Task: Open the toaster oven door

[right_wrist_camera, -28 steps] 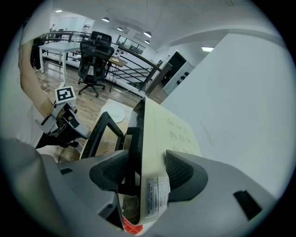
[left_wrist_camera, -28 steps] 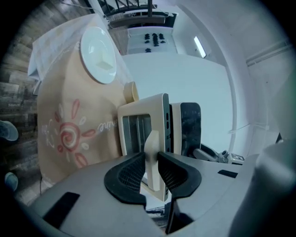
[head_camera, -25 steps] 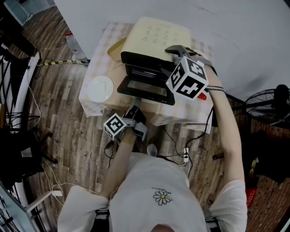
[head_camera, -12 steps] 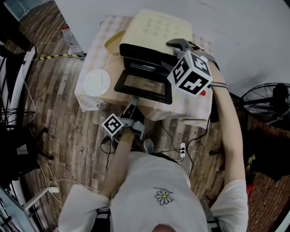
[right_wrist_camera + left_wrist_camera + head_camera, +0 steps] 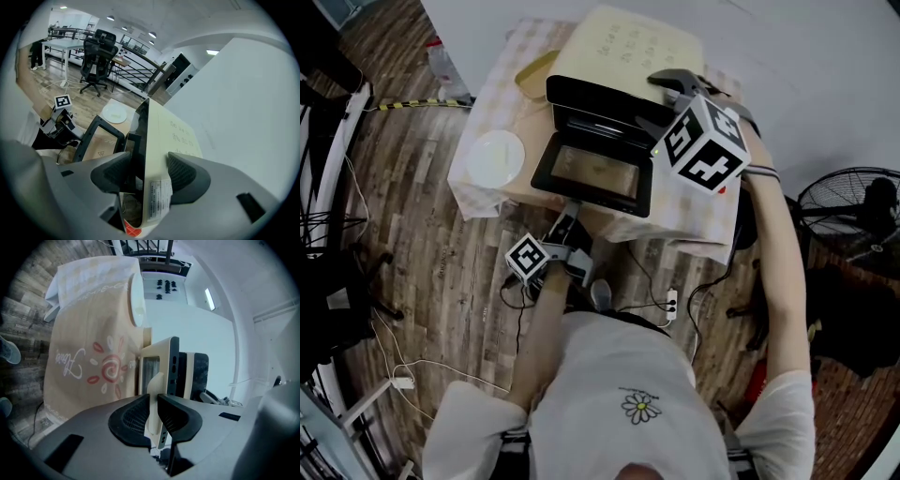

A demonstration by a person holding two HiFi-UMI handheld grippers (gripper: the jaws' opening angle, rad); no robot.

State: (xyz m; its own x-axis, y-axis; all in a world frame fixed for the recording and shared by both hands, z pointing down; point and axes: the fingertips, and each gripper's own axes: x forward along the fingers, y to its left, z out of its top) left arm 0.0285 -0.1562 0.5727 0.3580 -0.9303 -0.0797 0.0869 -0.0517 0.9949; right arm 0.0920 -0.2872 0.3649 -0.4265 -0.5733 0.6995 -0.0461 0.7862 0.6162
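- Wood-plank floor (image 5: 422,244) surrounds a small worktop (image 5: 502,105) draped in a checked cloth and set against a pale wall (image 5: 825,66).
- We see the toaster oven (image 5: 628,56), cream on top and black in front, in the middle of the worktop. Its door (image 5: 592,175) lies folded down flat, glass up, toward 6 o'clock.
- Our left tool (image 5: 568,217) sits at 6 o'clock of the door. In the left gripper view its jaws are closing on the door's cream handle (image 5: 156,380), with both pads against its sides, so it is grasping the handle.
- Our right tool (image 5: 661,103) rests at the oven's 3 o'clock end. Its jaws stand spread and unclenched astride the top front corner.
- A white plate (image 5: 496,157) lies at 9 o'clock of the door, and a yellow tray (image 5: 534,75) at 10 o'clock of the oven.
- A floor fan (image 5: 853,202) stands at 3 o'clock, well apart from the worktop.
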